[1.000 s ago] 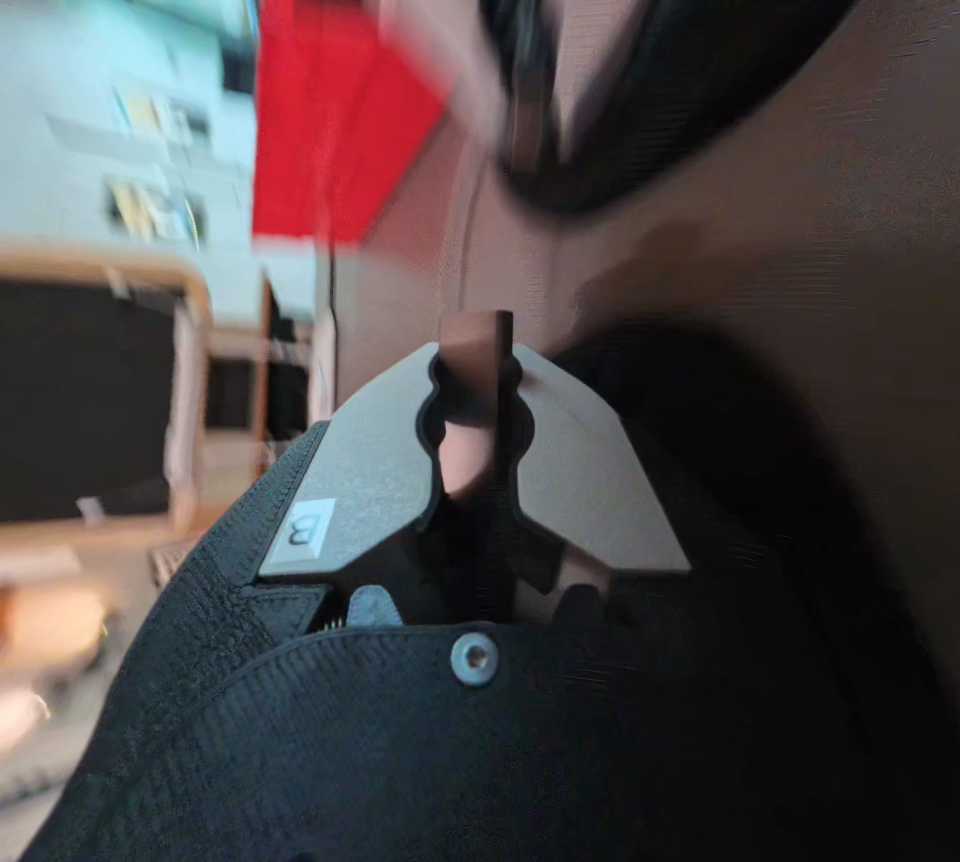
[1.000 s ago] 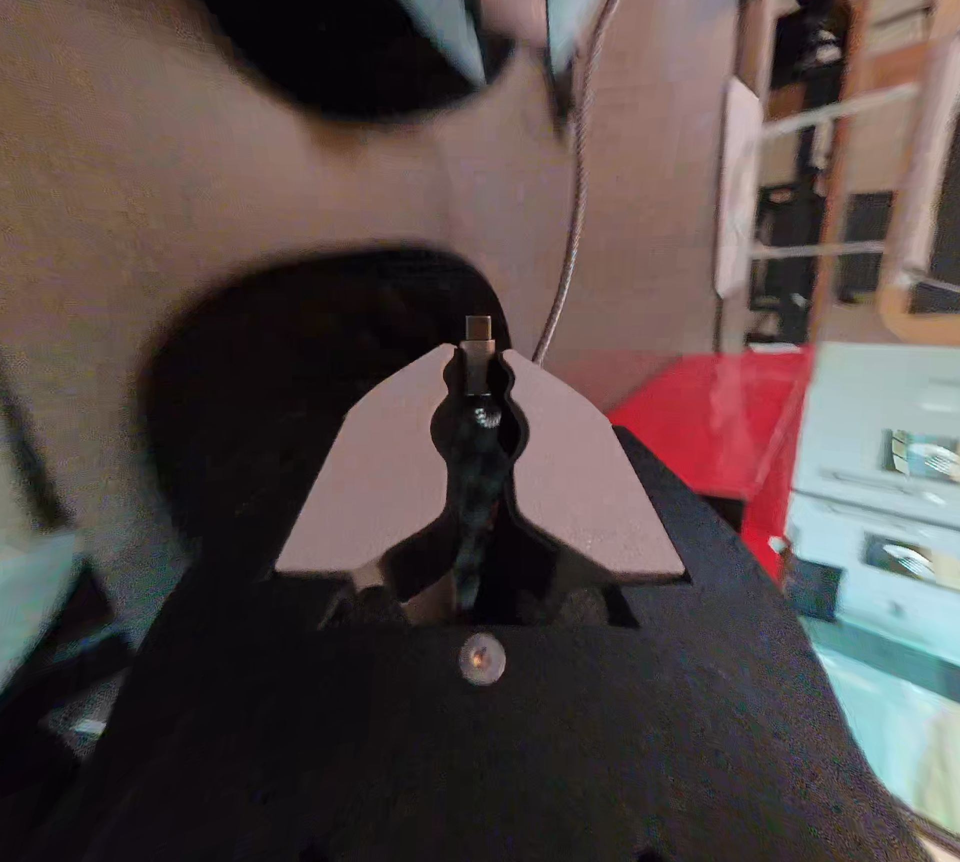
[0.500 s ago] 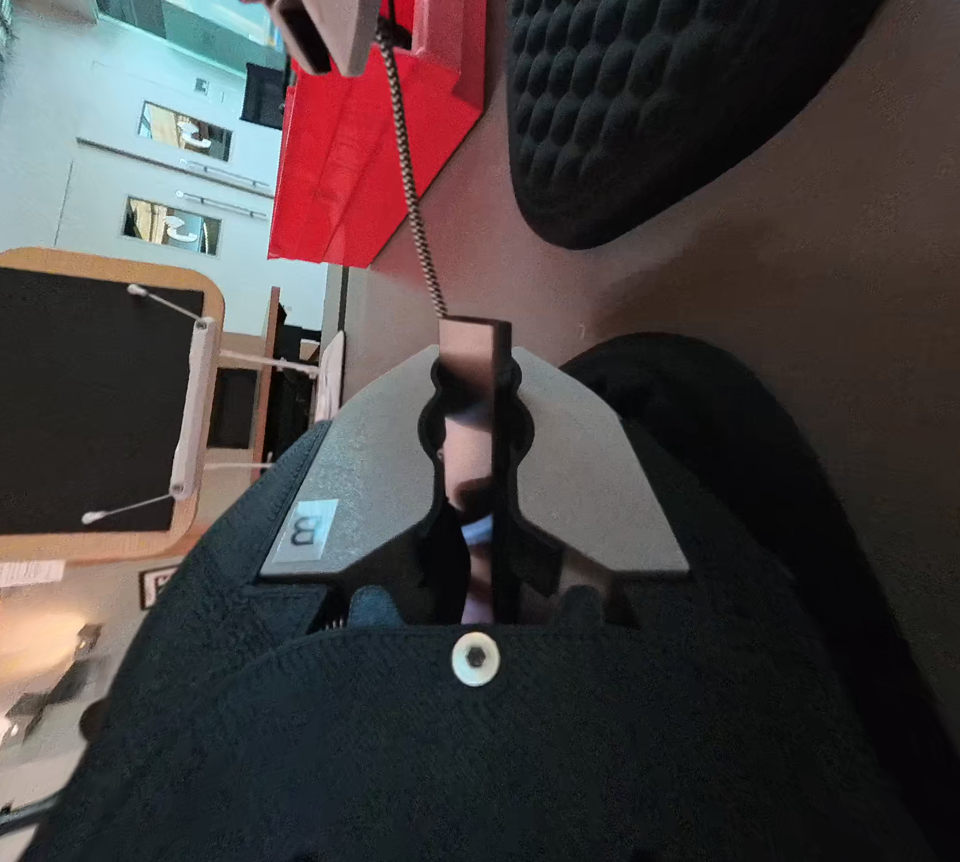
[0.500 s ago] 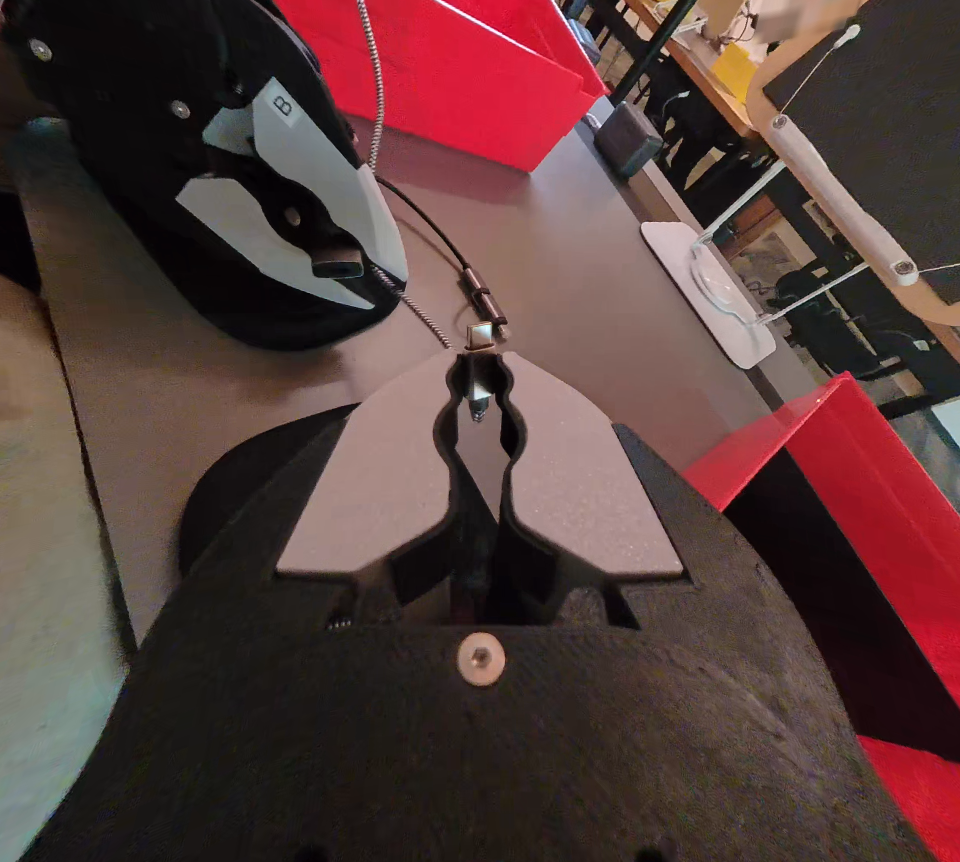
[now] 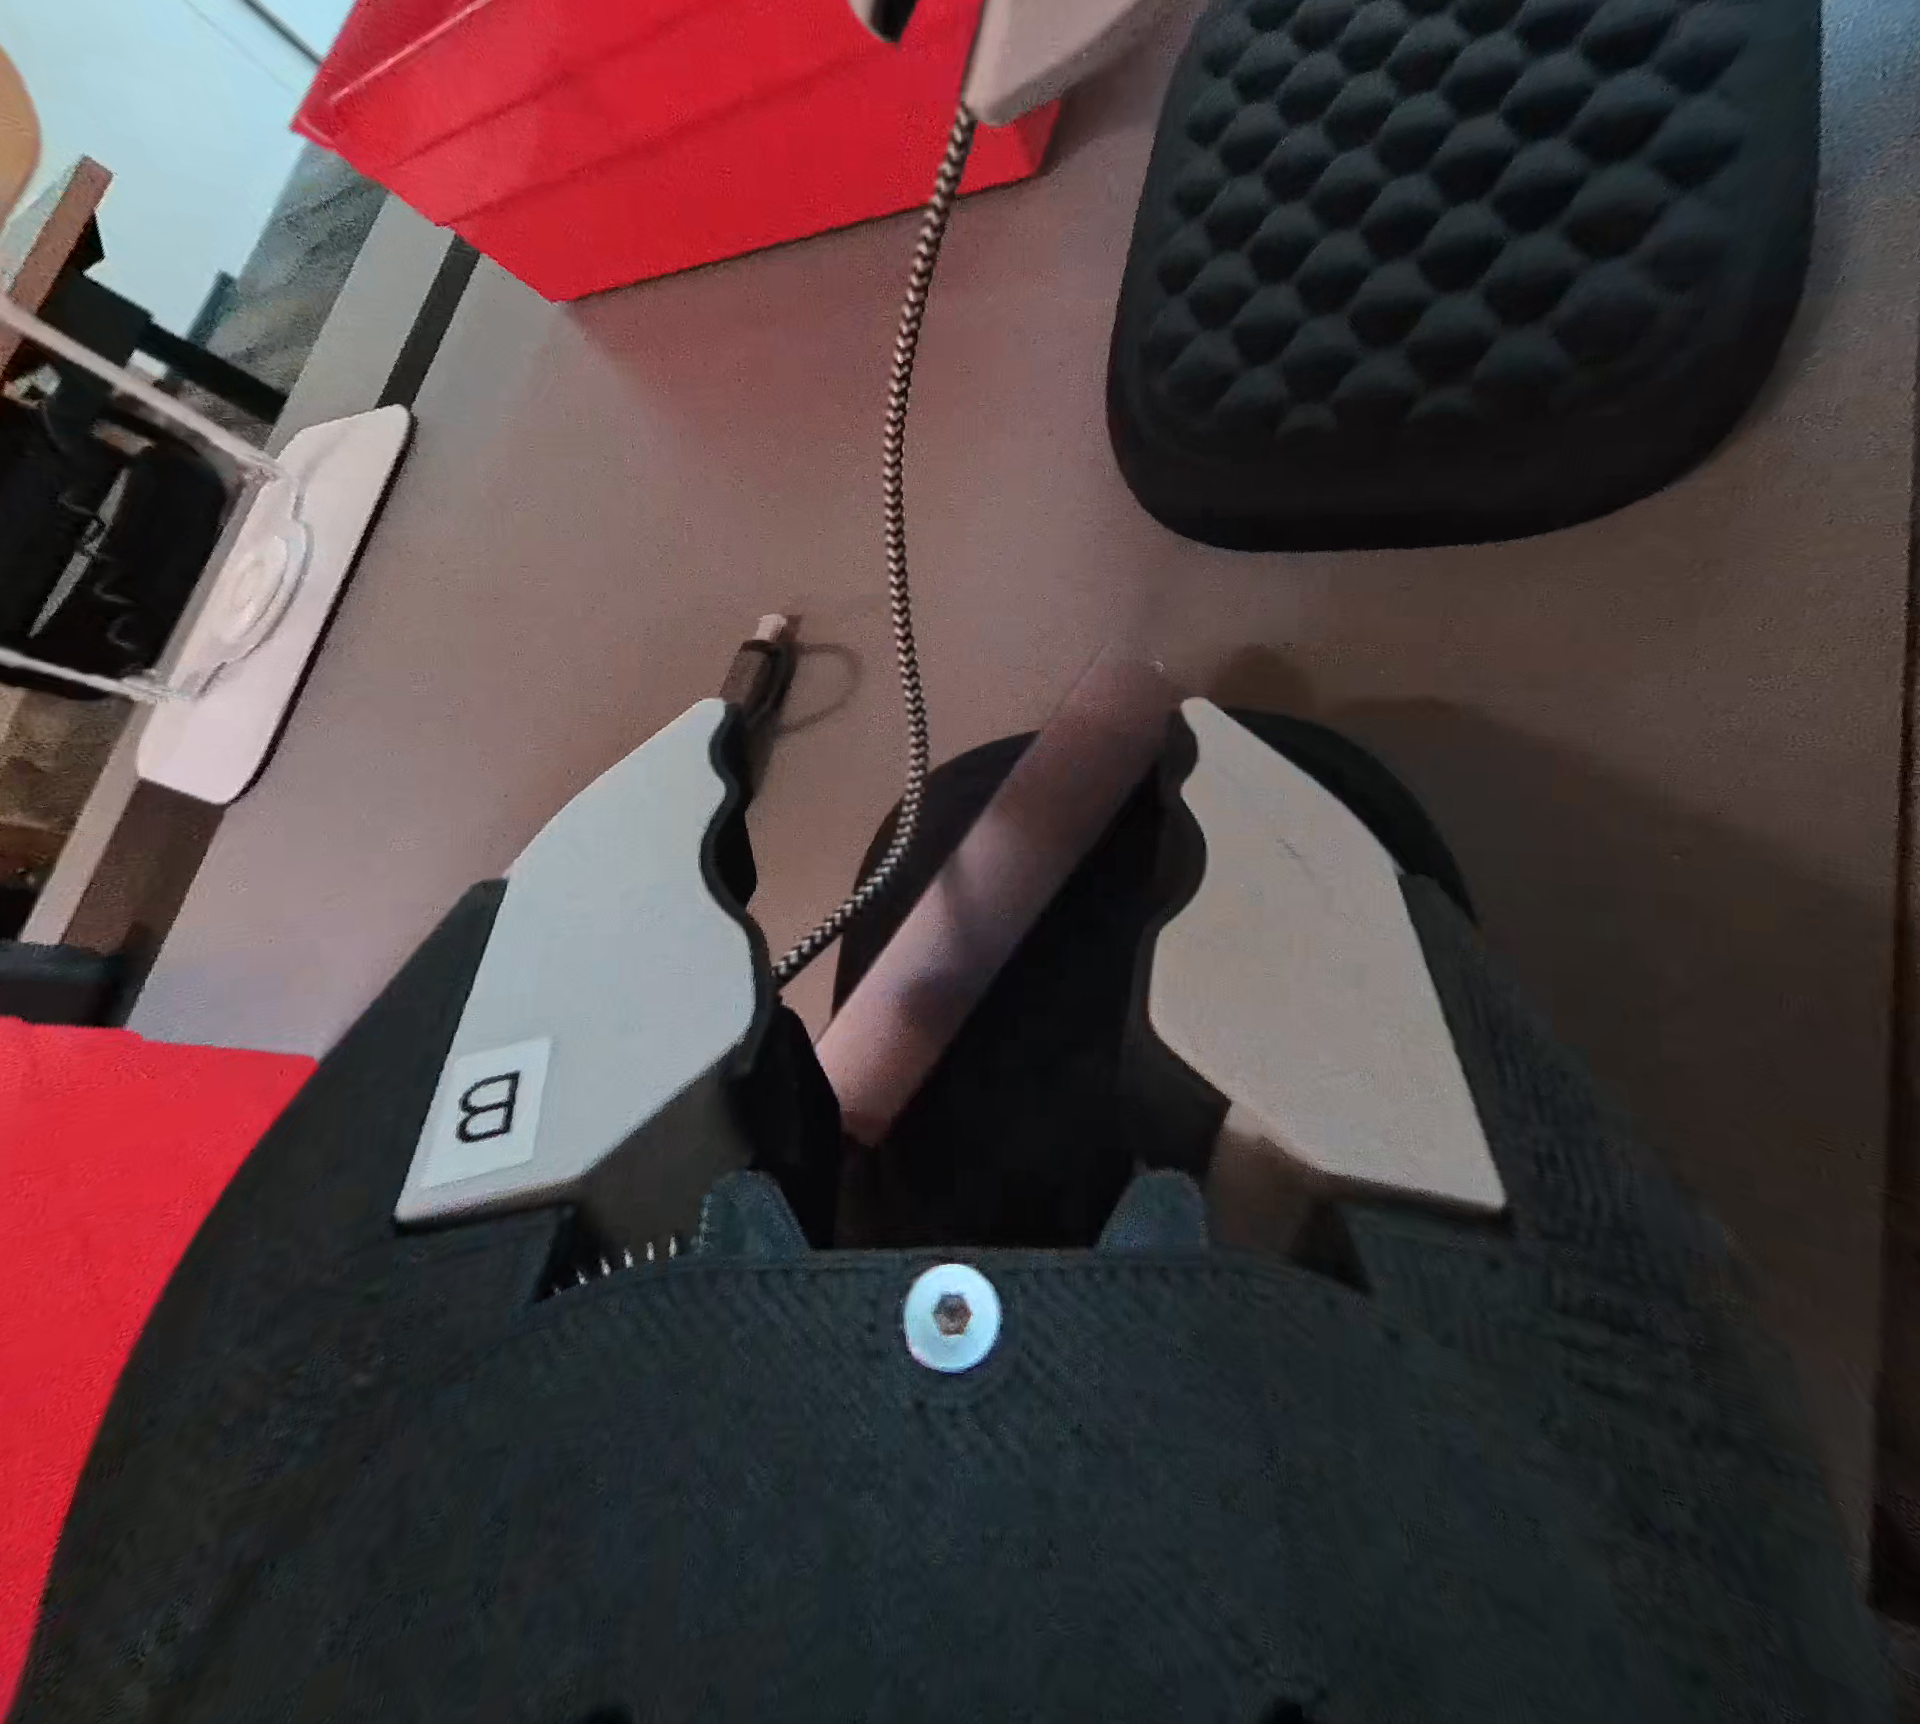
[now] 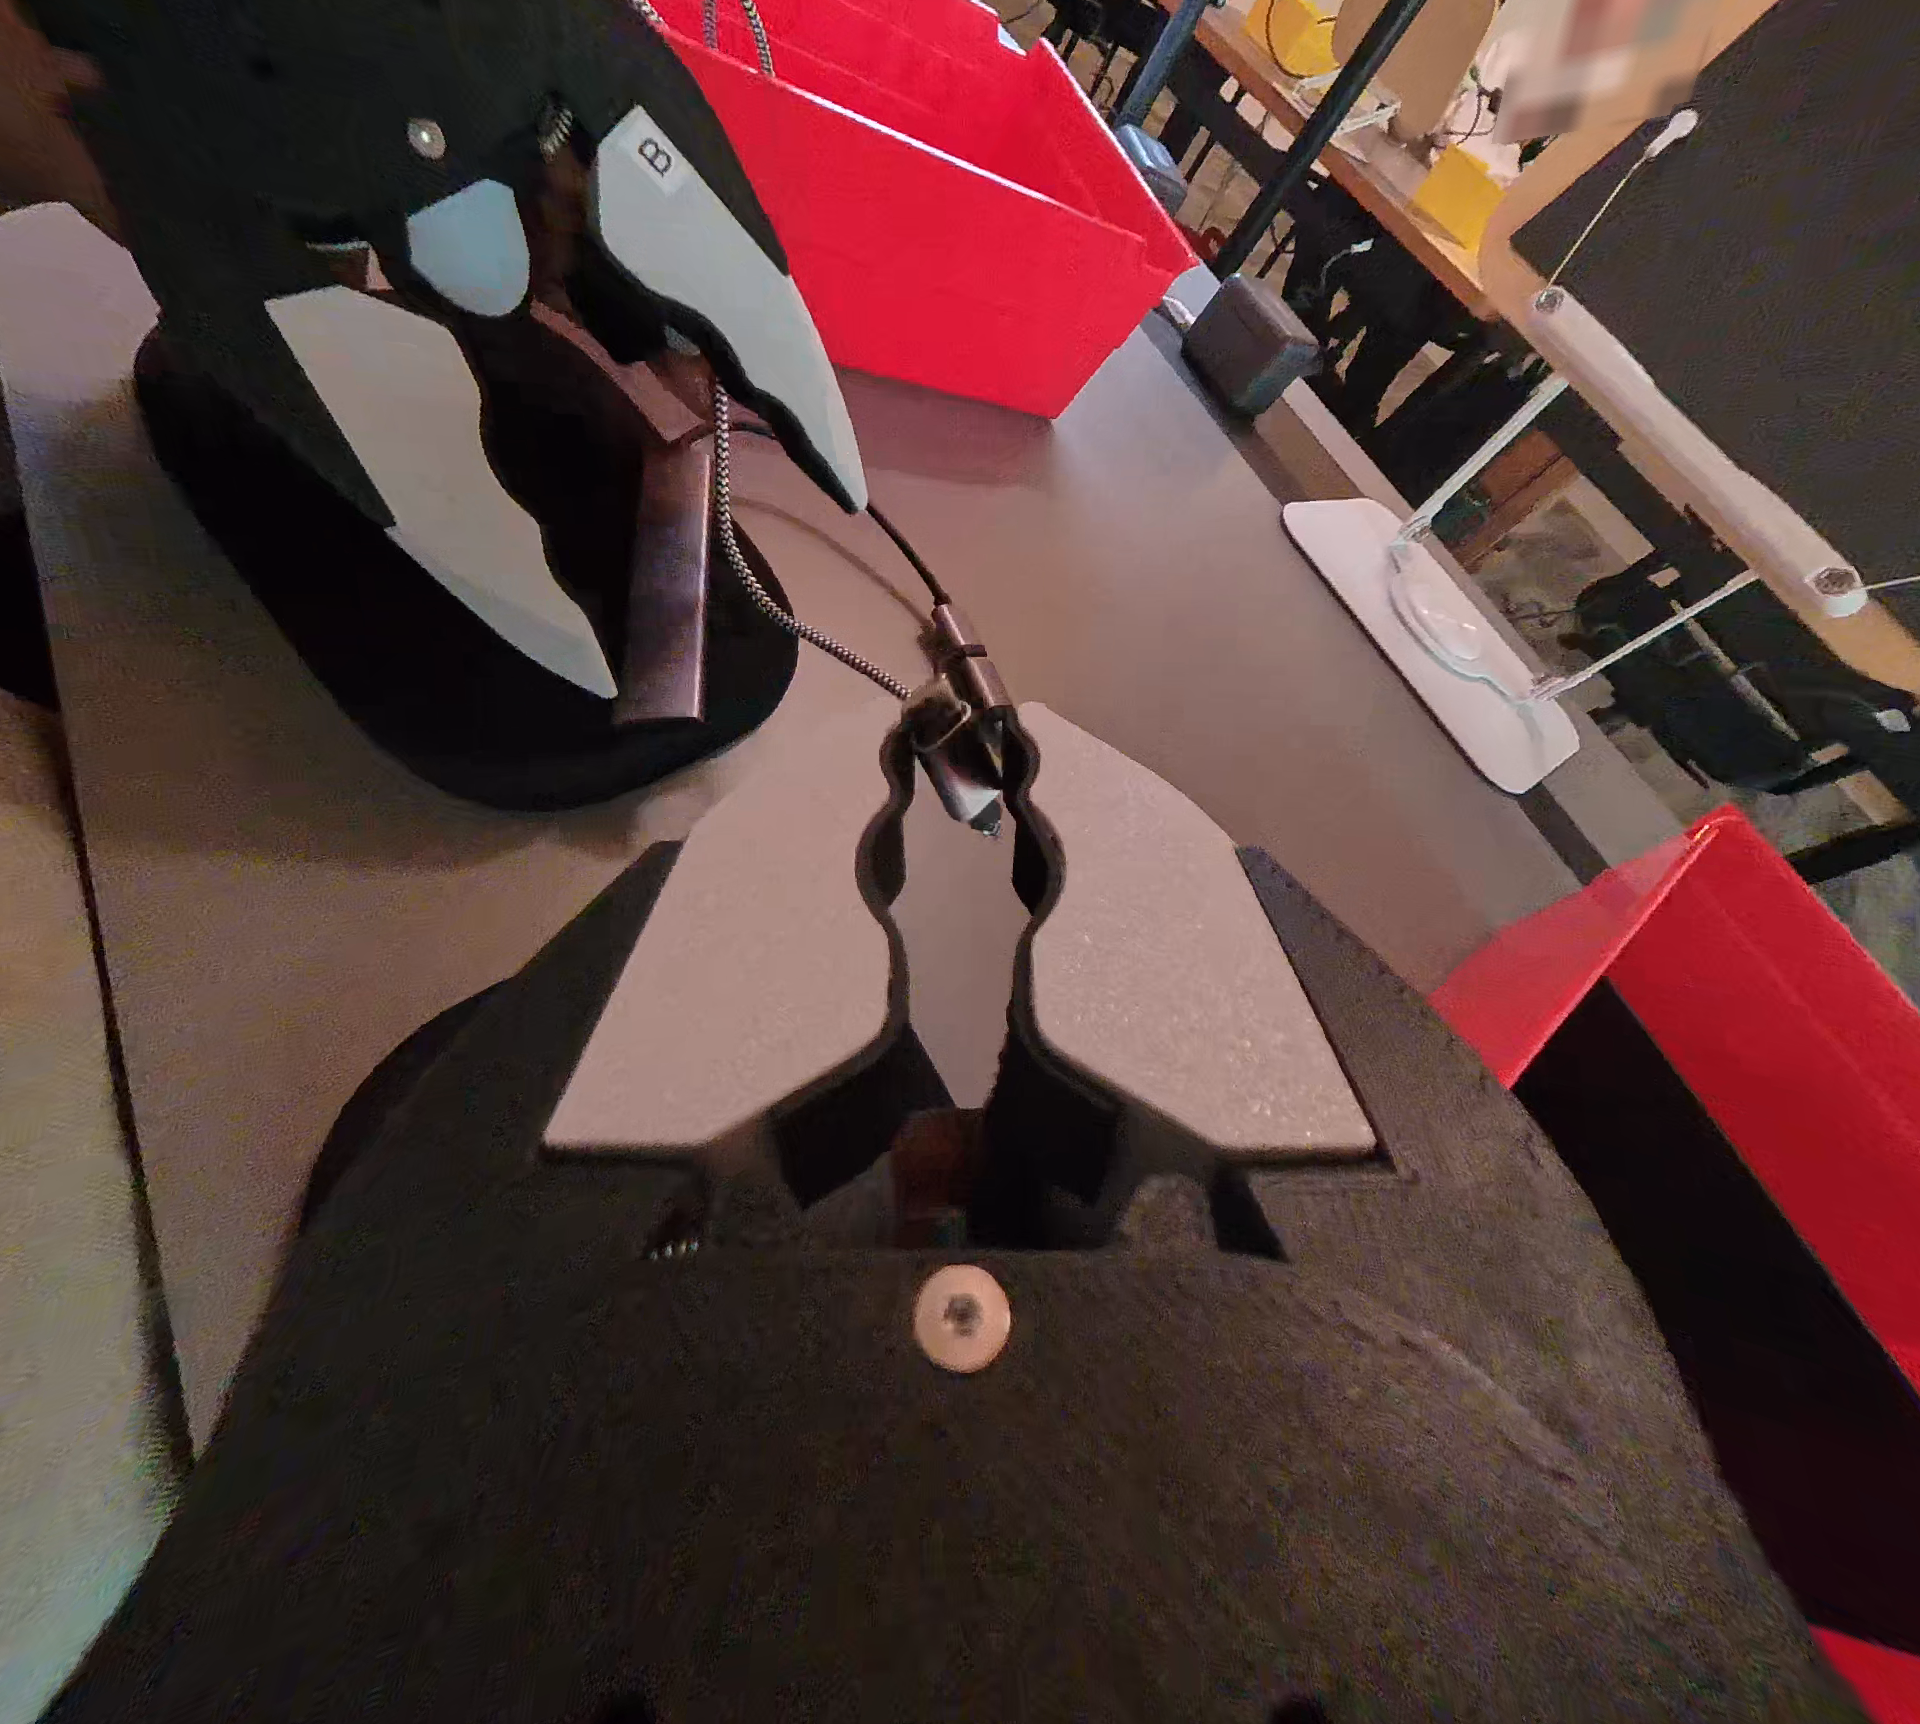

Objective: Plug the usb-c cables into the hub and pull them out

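Note:
My left gripper (image 5: 951, 718) is open. The dark hub (image 5: 987, 905) leans loose between its fingers on a black pad (image 5: 1049, 1051). In the right wrist view the left gripper (image 6: 727, 588) straddles the hub (image 6: 665, 573). My right gripper (image 6: 958, 724) is open a little, and the braided cable's (image 6: 769, 614) USB-C plug (image 6: 961, 775) hangs tilted and loose between its tips. In the left wrist view the right gripper (image 5: 951, 64) is at the top, with the braided cable (image 5: 899, 448) running down from it. A black cable's plug (image 5: 758, 666) lies on the table (image 5: 623, 479), just ahead of the right gripper (image 6: 961, 646).
A dimpled black pad (image 5: 1455, 199) lies at the right. A red bin (image 6: 935, 220) stands behind the left gripper and another red bin (image 6: 1714, 1051) is at the right. A white stand base (image 6: 1434, 635) and a small dark box (image 6: 1247, 344) sit near the table's far edge.
My left gripper has opened and let go of the hub, which now leans between its fingers. My right gripper's jaws have parted and the plug has tipped over. Both grippers have come lower to the table.

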Demonstrator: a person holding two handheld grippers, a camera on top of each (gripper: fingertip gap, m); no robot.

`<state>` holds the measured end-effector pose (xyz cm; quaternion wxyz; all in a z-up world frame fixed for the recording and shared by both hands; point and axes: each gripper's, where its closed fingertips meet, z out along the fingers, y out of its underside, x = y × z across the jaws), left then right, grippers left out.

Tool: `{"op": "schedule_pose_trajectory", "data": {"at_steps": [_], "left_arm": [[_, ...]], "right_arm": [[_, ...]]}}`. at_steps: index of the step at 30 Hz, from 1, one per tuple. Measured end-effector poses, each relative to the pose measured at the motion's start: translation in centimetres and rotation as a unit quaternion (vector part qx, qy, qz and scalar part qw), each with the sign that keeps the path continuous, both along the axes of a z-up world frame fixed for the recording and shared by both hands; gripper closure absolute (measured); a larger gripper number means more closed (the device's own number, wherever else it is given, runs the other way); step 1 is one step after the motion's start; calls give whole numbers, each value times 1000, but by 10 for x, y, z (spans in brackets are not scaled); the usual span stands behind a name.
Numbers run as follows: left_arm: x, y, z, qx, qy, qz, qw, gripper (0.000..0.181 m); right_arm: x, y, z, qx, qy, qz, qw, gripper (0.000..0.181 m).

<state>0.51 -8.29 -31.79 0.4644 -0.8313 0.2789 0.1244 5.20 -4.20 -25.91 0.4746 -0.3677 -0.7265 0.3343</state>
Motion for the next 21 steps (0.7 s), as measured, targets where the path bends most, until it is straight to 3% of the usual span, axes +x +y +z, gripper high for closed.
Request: {"op": "schedule_pose_trajectory", "data": {"at_steps": [8, 12, 16, 18, 21], "left_arm": [[0, -15, 12, -12, -88, -1, 996, 86], [-15, -34, 55, 45, -55, 26, 997, 96], [-58, -71, 108, 133, -18, 131, 982, 110], [-86, -94, 112, 128, -1, 191, 973, 110], [-116, -121, 97, 87, -12, 245, 966, 107]], "right_arm": [[2, 9, -6, -1, -4, -6, 1000, 167], [3, 11, -10, 7, -8, -7, 1000, 163], [3, 8, -6, 3, 11, 3, 1000, 151], [1, 4, -2, -4, 27, 12, 1000, 139], [2, -3, -1, -32, 23, 21, 999, 117]]}}
